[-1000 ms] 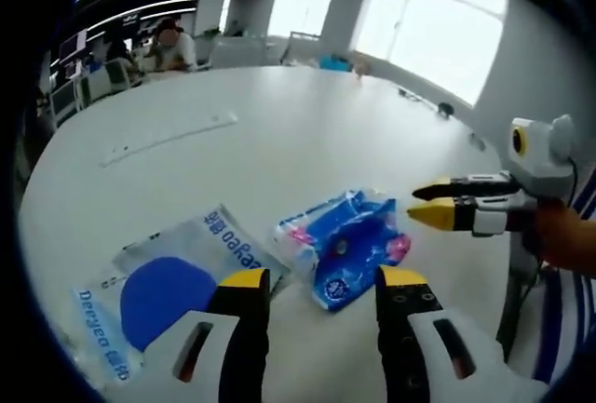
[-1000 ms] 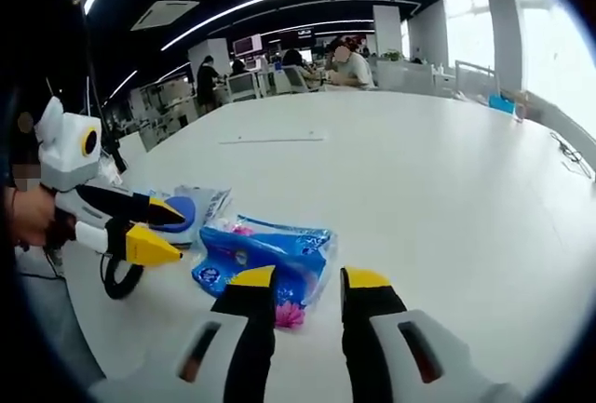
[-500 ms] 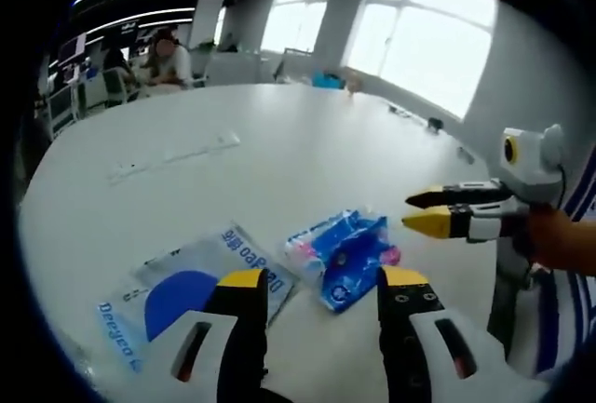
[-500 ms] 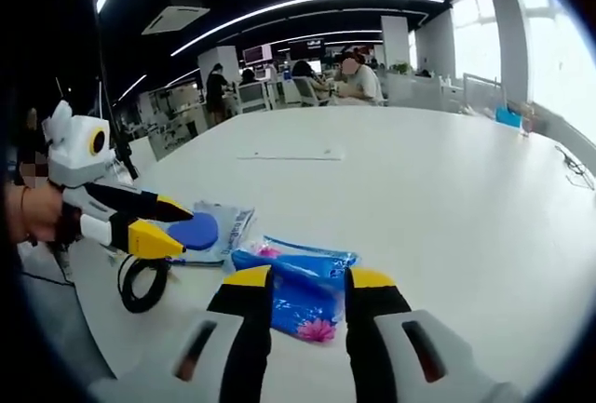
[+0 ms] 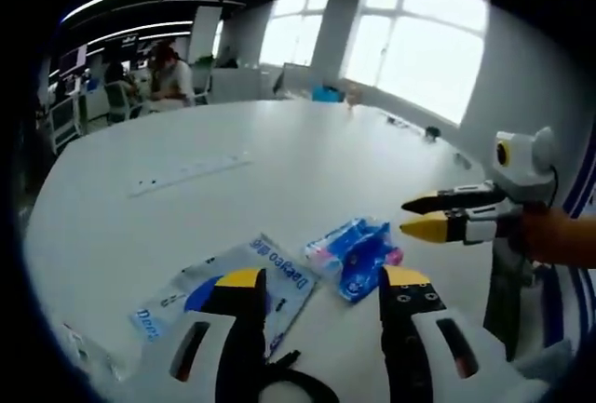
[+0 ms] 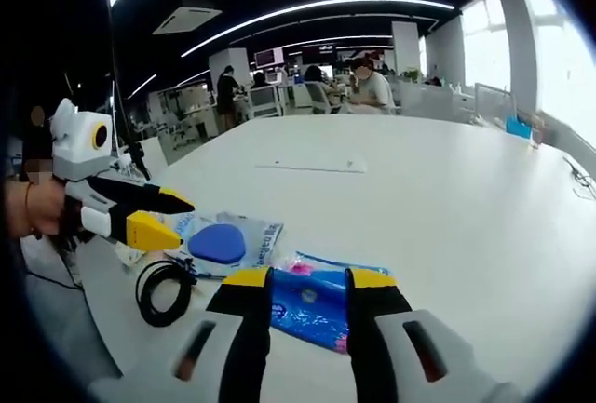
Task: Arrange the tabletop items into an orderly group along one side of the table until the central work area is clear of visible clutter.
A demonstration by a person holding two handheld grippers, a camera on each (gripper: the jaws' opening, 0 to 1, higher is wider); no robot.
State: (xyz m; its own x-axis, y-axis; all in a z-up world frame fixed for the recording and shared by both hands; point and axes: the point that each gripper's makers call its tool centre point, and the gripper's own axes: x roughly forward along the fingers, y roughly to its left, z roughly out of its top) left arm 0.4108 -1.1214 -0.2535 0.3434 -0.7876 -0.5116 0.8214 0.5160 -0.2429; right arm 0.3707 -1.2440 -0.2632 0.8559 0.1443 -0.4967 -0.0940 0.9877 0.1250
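Counter (image 5: pixel 307 170) surface is white and rounded, and it carries the task items near the edge closest to you. Your left gripper (image 5: pixel 321 282) is released, its yellow-tipped jaws apart with nothing between them, hovering above the counter. Beyond its jaws in the left gripper view lies a blue tissue pack (image 5: pixel 358 249) with pink print, and just beside that a clear packet (image 5: pixel 228 282) with blue lettering, lying flat. In the right gripper view that clear packet (image 6: pixel 223 243) shows a blue oval pad inside, and the blue tissue pack (image 6: pixel 312 296) sits directly ahead of your right gripper (image 6: pixel 307 284), partly covered by its jaws. Your right gripper is released as well, jaws spread and not clamping the pack; whether they touch it cannot be told. A black coiled cable (image 6: pixel 166 291) lies at the counter edge near the clear packet, and your left gripper (image 6: pixel 163 219) hovers above that area. A long ruler-like strip (image 5: pixel 191 170) lies farther out on the counter, well apart from the other items. People sit at desks in the background.
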